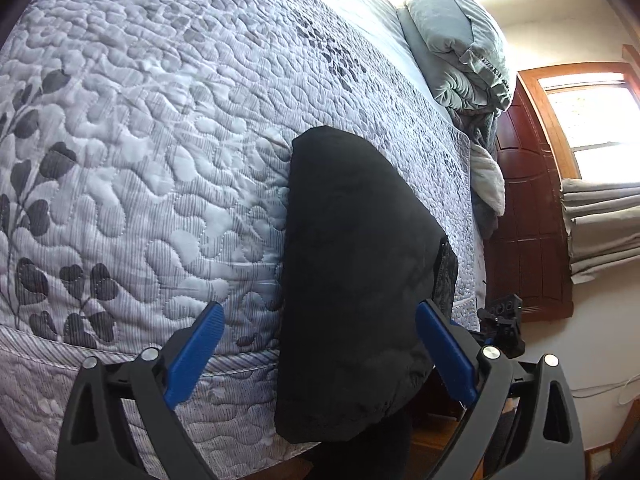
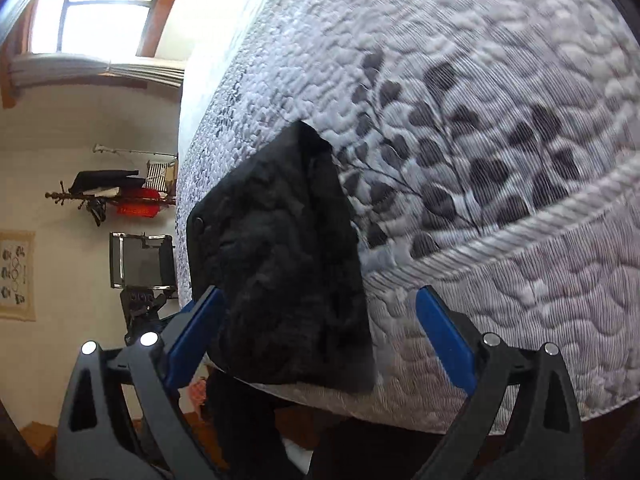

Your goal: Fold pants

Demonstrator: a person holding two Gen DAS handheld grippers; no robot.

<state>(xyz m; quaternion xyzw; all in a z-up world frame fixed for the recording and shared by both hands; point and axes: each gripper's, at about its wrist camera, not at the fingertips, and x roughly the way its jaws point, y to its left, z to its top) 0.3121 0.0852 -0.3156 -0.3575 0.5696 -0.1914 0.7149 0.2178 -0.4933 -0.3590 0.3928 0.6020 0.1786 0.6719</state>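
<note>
The black pants point(image 1: 352, 240) lie folded into a thick bundle on the quilted bed point(image 1: 140, 120), with their near end hanging over the bed's edge. My left gripper point(image 1: 320, 312) stands open, its blue pads on either side of the bundle's near part and not pressing on it. In the right wrist view the same pants point(image 2: 280, 260) show a button at their left corner. My right gripper point(image 2: 320, 298) is wide open around the near end. Its left fingertip point(image 2: 208, 308) is at the fabric's edge and its right one hangs over bare quilt point(image 2: 500, 140).
A heap of grey pillows and bedding point(image 1: 460, 52) sits at the bed's far end. Beyond it are a dark wooden door point(image 1: 524, 220) and stacked folded cloth point(image 1: 600, 224). A coat rack point(image 2: 112, 196) and a chair point(image 2: 140, 260) stand by the wall left of the bed.
</note>
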